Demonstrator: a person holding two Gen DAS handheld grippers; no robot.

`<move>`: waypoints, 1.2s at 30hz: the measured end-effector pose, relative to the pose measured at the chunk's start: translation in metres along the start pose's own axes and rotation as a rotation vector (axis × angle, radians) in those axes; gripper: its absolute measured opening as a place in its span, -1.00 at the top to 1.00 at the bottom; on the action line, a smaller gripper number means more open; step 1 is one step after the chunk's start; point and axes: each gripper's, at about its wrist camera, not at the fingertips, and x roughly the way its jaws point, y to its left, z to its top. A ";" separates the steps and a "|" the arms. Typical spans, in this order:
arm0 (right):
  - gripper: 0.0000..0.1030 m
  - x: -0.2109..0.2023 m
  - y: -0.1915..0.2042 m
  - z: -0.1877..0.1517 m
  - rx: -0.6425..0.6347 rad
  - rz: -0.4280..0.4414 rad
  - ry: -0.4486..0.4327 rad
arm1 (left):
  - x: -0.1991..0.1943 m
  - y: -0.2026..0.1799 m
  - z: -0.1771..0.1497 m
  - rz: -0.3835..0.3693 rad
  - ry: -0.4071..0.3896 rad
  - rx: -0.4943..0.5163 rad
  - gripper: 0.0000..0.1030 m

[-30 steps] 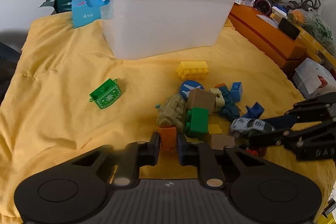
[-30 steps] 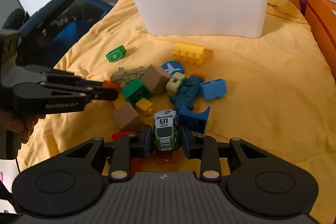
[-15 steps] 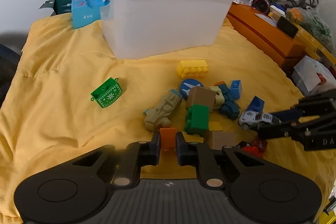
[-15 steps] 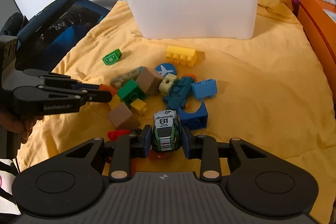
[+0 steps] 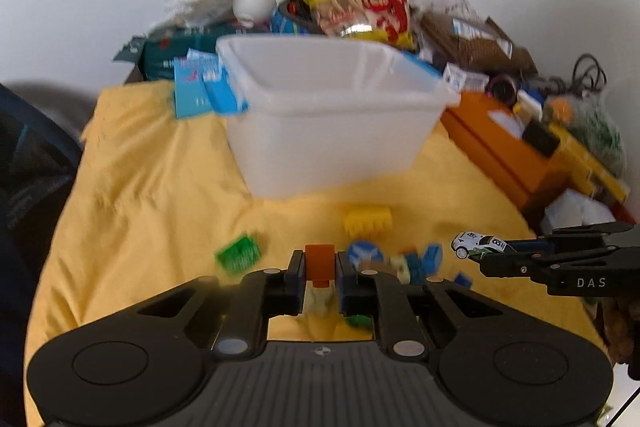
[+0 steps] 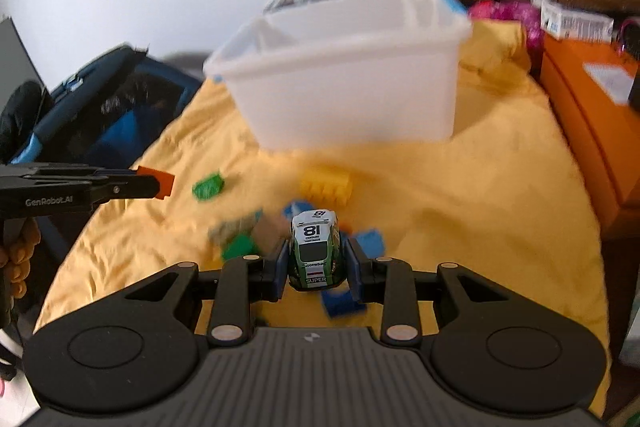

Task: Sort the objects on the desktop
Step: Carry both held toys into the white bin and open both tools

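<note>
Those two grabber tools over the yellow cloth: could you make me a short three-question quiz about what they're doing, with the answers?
1. True or false: the left gripper is empty.
2. What is clamped in the right gripper? A) a yellow brick B) a toy car C) a green basket
3. Fill in: both held toys are up off the yellow cloth, in front of the white ____.

Key
1. False. It is shut on an orange block.
2. B. The toy car bears the number 81 on its roof.
3. Bin. The white bin stands open-topped at the far side of the cloth; neither toy is over it yet.
</note>
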 end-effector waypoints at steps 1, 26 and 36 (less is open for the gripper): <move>0.35 -0.001 -0.001 0.006 0.002 -0.002 -0.013 | -0.001 0.000 0.006 0.000 -0.009 0.000 0.66; 0.35 0.023 -0.029 0.168 0.015 -0.064 -0.089 | 0.042 0.007 0.157 -0.005 -0.027 0.012 0.66; 0.29 0.055 -0.031 0.189 -0.001 -0.109 -0.028 | 0.068 0.007 0.175 0.029 -0.005 0.019 0.23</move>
